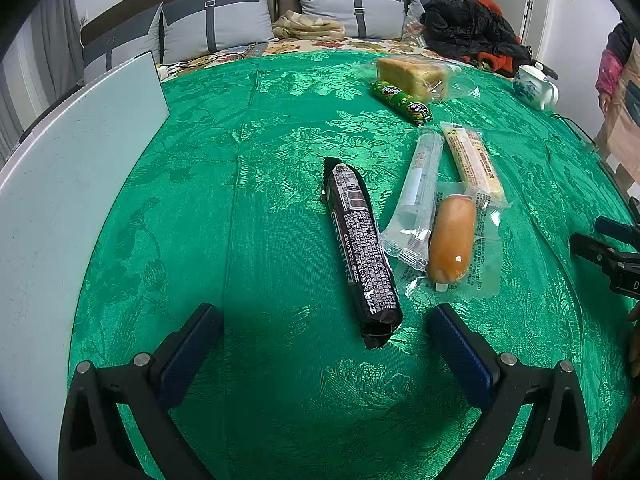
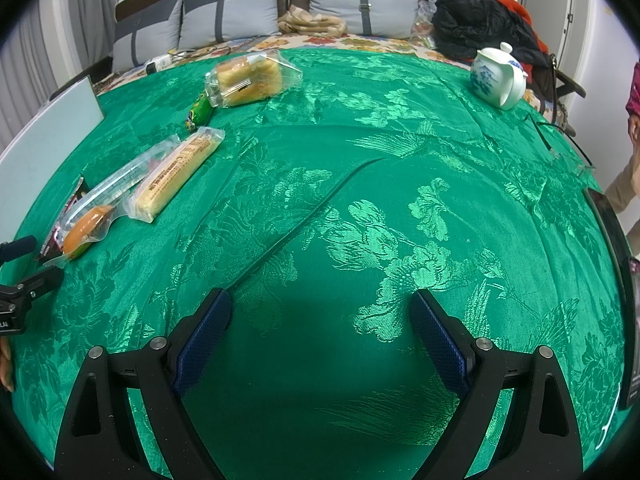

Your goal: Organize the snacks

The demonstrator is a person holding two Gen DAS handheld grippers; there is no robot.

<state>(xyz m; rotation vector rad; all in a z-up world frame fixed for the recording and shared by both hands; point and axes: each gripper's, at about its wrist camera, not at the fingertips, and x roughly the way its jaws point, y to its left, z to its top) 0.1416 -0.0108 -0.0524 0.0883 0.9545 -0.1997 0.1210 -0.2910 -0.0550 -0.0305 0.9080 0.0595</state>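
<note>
Lying on the green cloth (image 1: 248, 240): a black cookie roll (image 1: 360, 252), pointing lengthwise away from the left gripper (image 1: 320, 336), near end reaching in between the fingertips but closer to the right pad, touching neither. Gaping wide, that gripper, gripping nothing, blue pads (image 1: 460, 352) hovering low over the cloth.

Sitting just right of the roll: a clear-wrapped stick (image 1: 418, 196), its near end touching or overlapping the sausage pack (image 1: 452, 240). Stretching away past the sausage, right of the clear stick: a yellow bar (image 1: 472, 160), its near end overlapped by the sausage's wrapper. Resting well beyond the roll: a green tube (image 1: 402, 102), pressed against a bagged cake (image 1: 416, 74). Standing further right of the cake, near the cloth's far edge: a white teapot (image 1: 534, 86). Leaning or lying far left of the roll, along the cloth's edge: a pale board (image 1: 60, 184).

Hanging well right of the roll, over bare cloth: the right gripper (image 2: 320, 312), also spread wide and carrying nothing. Appearing at the left side of its view: the sausage pack (image 2: 86, 226), yellow bar (image 2: 176, 172), cake (image 2: 248, 78) and green tube (image 2: 200, 112), all well apart from its fingers; the roll (image 2: 76, 200) mostly hidden behind the sausage pack. Showing at the far left edge there, the left gripper's dark frame; at the right edge of the left view, the right gripper's.

Filling the background beyond the cloth: grey cushions (image 1: 224, 20) and a black heap of clothing (image 1: 468, 28).
</note>
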